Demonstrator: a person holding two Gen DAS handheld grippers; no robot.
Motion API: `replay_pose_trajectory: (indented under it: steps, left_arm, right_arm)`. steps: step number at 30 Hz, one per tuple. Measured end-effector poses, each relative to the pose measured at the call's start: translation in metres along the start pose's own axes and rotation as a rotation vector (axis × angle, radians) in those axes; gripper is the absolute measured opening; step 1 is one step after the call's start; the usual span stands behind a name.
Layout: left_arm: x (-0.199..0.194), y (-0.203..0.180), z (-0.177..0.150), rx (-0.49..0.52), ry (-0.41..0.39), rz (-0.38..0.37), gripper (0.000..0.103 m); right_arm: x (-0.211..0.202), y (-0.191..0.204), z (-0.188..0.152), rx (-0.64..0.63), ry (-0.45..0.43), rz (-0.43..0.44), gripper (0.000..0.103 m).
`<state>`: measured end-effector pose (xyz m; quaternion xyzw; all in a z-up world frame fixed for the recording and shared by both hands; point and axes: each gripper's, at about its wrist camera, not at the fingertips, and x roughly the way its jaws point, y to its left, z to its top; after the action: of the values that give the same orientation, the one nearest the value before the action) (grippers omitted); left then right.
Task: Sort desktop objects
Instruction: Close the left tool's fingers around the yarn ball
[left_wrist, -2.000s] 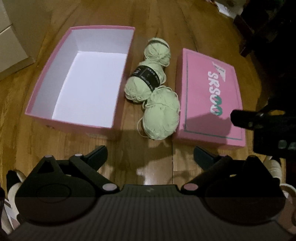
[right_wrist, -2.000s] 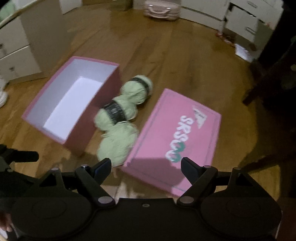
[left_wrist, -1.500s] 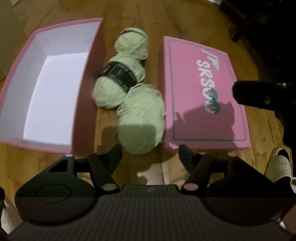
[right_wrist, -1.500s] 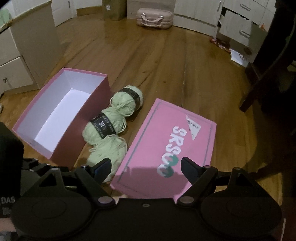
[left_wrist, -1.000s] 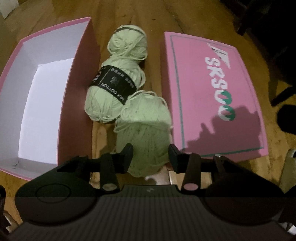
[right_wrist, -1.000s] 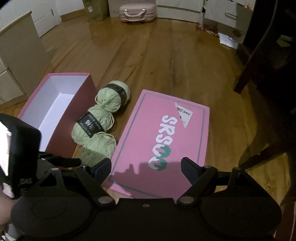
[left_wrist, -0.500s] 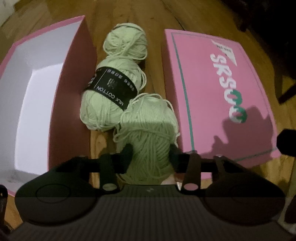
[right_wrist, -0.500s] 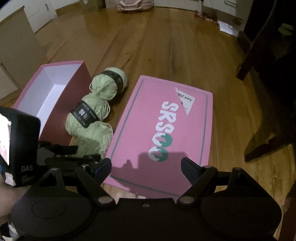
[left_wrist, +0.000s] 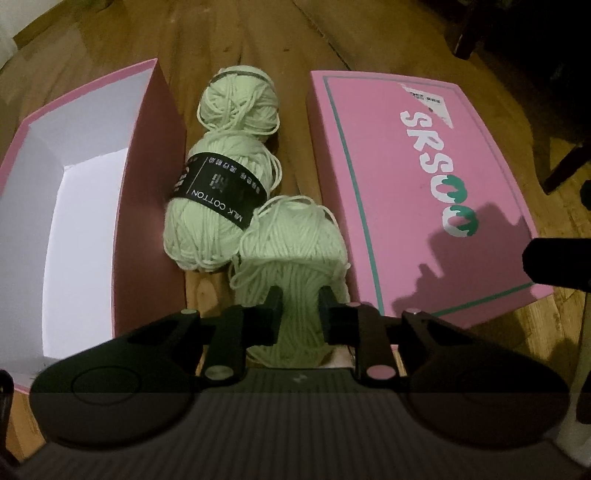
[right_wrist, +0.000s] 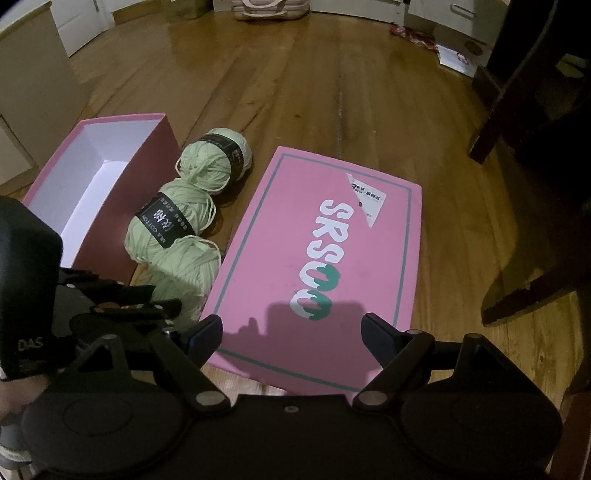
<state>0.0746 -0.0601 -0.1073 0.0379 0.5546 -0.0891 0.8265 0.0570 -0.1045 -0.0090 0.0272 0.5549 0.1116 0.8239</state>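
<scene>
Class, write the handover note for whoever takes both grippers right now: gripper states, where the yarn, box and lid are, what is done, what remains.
Left gripper: shut on the nearest yarn ball, on the floor.
Right gripper: open, holding nothing, above the pink lid.
Open pink box: left of the yarn, no yarn inside.
Two banded yarn balls, middle and far, lie between box and lid.
Done: first ball gripped.
Left: box all three; probably fit the lid.

**What the views left out**

The nearest yarn ball's (left_wrist: 291, 254) lower end lay hidden behind the left hand-held gripper (left_wrist: 301, 314). The open pink box (left_wrist: 147, 177) ran off the left edge. The lid sticker's (right_wrist: 365, 201) print was too small to read.
</scene>
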Motion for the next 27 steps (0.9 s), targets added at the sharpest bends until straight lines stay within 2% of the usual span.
replay_pose_trajectory:
  steps: [8,10,13,17,21,24,27]
  left_arm:
    - [-0.017,0.007,0.006,-0.046,-0.02,-0.039,0.02]
    - [-0.021,0.013,0.008,-0.076,-0.03,-0.061,0.032]
    - [-0.02,0.02,0.008,-0.112,-0.031,-0.067,0.044]
    - [-0.01,0.018,0.006,-0.085,-0.013,-0.015,0.046]
    - [0.002,0.022,0.006,-0.106,-0.017,-0.042,0.057]
    - [0.008,0.022,0.006,-0.12,-0.005,-0.057,0.06]
    - [0.012,0.019,0.006,-0.09,0.003,-0.05,0.064]
  right_arm:
    - [-0.001,-0.002,-0.001,0.004,0.008,0.017,0.086]
    - [0.0,-0.001,-0.002,0.006,0.009,0.018,0.086]
    - [0.001,-0.002,-0.002,0.01,0.014,0.02,0.086]
    - [0.001,-0.002,-0.002,0.018,0.013,0.022,0.086]
    - [0.002,-0.001,-0.003,0.007,0.013,0.014,0.086]
    - [0.003,0.001,-0.004,0.0,0.019,0.022,0.086]
    - [0.003,0.0,-0.005,-0.01,0.018,0.023,0.086]
